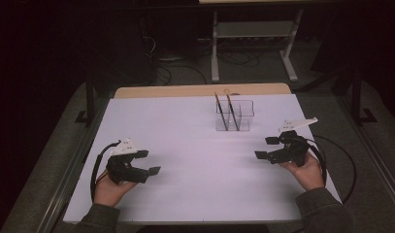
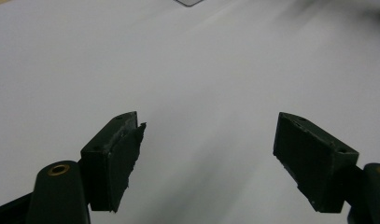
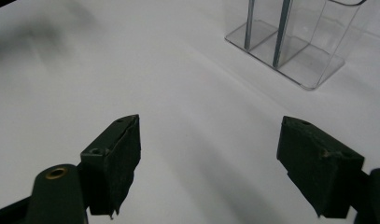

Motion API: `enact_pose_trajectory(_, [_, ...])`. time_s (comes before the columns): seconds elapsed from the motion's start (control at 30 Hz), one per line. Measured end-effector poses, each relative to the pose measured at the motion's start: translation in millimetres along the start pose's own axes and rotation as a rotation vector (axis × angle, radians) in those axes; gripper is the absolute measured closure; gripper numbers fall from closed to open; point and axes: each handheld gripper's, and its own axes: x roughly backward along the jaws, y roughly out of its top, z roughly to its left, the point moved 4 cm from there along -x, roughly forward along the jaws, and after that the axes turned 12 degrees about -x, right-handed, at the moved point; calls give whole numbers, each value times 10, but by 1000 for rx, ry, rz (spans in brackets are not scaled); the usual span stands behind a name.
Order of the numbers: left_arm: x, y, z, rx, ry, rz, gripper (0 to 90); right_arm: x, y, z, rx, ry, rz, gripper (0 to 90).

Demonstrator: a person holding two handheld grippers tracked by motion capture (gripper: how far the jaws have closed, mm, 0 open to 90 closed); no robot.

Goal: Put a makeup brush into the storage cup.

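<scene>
Meanwhile, two pencils (image 1: 223,110) are standing in a clear holder (image 1: 243,118) at the upper centre of the high view, their long axes near upright, tips leaning slightly toward the frame's top left. No writing is readable. Both the left gripper (image 1: 151,162) and right gripper (image 1: 266,148) are resting released, jaws wide apart, holding nothing, over the white table (image 1: 185,145).
</scene>
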Motion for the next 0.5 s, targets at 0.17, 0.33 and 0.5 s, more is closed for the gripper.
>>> enact_pose_trajectory(0.17, [-4, -34, -6, 1, 5, 3, 217, 30, -76, 10, -5, -3, -8, 203])
enact_pose_trajectory(0.33, [-12, -38, -27, 6, 8, -1, 216, 73, -161, 17, 1, -6, -34, 202])
enact_pose_trajectory(0.5, [-8, -52, -56, 2, 10, 2, 214, 95, -233, 26, -7, -6, -36, 198])
